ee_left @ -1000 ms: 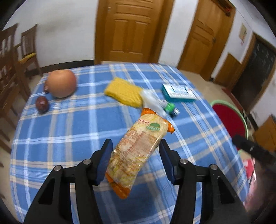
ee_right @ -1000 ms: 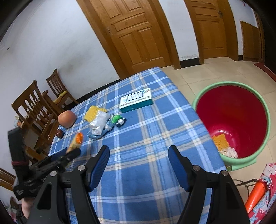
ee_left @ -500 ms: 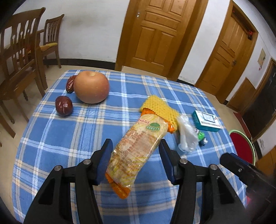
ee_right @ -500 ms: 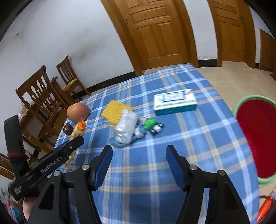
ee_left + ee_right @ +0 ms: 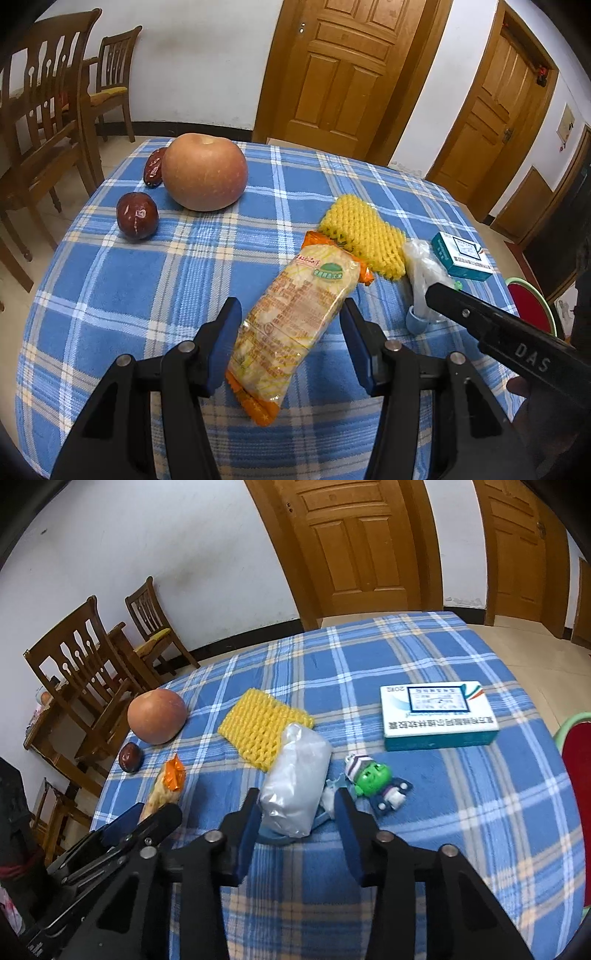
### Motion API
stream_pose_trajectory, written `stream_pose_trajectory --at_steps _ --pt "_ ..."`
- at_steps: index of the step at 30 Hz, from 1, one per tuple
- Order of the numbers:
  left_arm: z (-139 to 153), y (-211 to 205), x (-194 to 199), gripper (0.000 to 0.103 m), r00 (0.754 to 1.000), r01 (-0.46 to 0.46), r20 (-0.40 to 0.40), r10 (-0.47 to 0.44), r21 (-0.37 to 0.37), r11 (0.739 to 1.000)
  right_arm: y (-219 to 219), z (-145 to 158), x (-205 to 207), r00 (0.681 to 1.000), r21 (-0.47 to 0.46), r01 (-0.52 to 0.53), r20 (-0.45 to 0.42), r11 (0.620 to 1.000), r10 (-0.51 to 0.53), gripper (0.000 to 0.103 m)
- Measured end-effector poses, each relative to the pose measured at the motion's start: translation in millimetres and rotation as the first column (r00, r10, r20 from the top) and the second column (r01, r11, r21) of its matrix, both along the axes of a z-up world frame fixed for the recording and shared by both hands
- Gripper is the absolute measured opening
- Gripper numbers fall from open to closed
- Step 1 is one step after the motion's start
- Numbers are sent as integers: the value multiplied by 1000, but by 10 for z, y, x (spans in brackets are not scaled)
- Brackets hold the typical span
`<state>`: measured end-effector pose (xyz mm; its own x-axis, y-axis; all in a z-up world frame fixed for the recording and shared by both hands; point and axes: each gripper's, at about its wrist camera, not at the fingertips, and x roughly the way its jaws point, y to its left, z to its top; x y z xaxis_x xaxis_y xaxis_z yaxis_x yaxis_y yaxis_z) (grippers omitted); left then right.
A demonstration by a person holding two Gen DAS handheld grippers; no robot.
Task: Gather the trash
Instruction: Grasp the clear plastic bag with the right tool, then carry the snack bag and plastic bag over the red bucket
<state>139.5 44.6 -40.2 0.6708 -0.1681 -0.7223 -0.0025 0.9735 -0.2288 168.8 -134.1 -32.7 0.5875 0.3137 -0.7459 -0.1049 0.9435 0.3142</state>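
Observation:
My left gripper (image 5: 290, 332) is shut on an orange-ended snack packet (image 5: 295, 321) and holds it above the blue checked tablecloth (image 5: 110, 288); the packet also shows in the right wrist view (image 5: 166, 790). My right gripper (image 5: 295, 812) is open, its fingers on either side of a clear plastic bag (image 5: 295, 779) that lies on the cloth. A yellow foam fruit net (image 5: 262, 727) lies just beyond the bag. The red bin (image 5: 580, 794) stands off the table's right edge.
An apple (image 5: 205, 171) and two red dates (image 5: 136, 216) sit at the far left. A teal and white box (image 5: 437, 716) and a small green toy figure (image 5: 376, 786) lie right of the bag. Wooden chairs (image 5: 92, 672) stand to the left.
The right gripper has swung left from the bin and come down around the plastic bag. The left gripper, still holding the packet, has moved left toward the apple.

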Motion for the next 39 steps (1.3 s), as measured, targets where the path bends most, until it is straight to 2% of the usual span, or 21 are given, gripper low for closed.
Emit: stream_pose_trajectory --at_steps 6,12,27,39 --pt "-40 2 5 55 1000 4 -8 -4 -1 1000 -4 10 7 1000 -2 10 23 1000 -10 30" --pt "-54 -1 2 55 1000 3 -12 -3 -3 1000 11 -3 -4 1000 0 9 27 1000 -9 27" --pt "-52 -1 -11 55 1000 1 -10 -1 1 1000 -153 288 -393 993 52 26 113 998 -32 26" --pt "255 -256 -272 55 997 73 30 -73 5 997 -586 436 -883 982 77 126 131 989 -136 26"
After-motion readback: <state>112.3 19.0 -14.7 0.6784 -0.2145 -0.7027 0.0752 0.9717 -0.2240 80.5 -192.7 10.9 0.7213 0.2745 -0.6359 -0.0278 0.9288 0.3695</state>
